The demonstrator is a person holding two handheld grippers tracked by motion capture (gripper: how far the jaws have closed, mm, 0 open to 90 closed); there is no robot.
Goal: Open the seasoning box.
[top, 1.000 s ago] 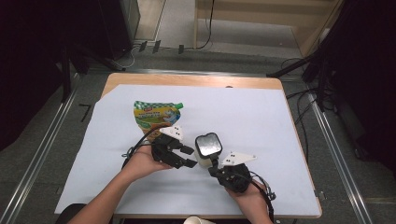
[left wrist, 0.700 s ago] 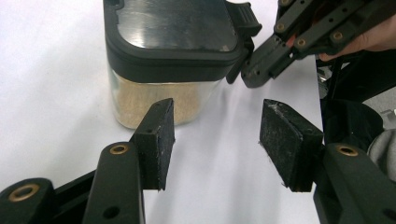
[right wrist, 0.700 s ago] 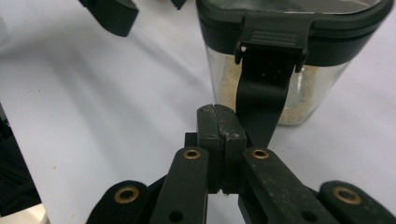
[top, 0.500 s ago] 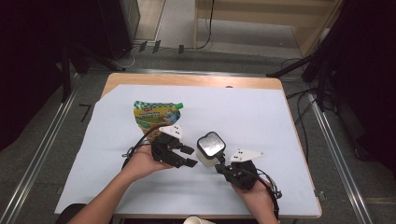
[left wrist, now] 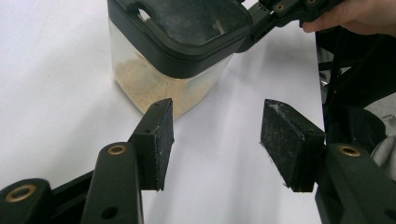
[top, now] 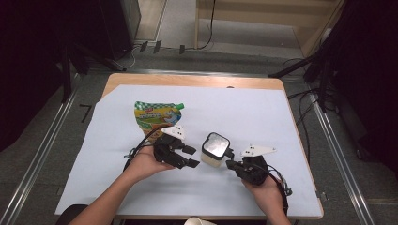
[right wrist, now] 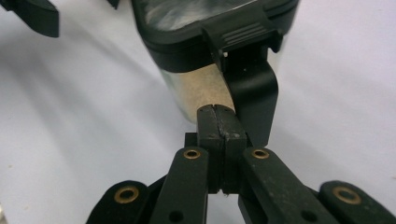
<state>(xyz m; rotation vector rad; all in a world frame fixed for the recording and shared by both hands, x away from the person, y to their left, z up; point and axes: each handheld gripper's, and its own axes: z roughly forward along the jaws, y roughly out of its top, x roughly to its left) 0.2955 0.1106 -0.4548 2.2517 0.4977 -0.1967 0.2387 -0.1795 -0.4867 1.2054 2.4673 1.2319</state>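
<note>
Squarish clear jar (top: pixel 213 152), glossy black lid; left claw (top: pixel 189 156) agape, right claw (top: pixel 229 164) closed, empty.

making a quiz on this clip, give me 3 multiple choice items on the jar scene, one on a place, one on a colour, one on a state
1. Where does the green pouch lie from the jar in the high view?
A. up and to the left
B. right of it
C. on top of it

2. What colour is the jar's lid?
A. white
B. black
C. red

3. How do the jaws of the right gripper stand?
A. wide open
B. clamped around the pouch
C. shut together, nothing between them

Key: 1 A, the pouch lies farther up the white sheet, behind the left gripper. 2 B, both gripper views show a black lid. 3 C, the right gripper view shows its pads pressed together by the jar's latch.
</note>
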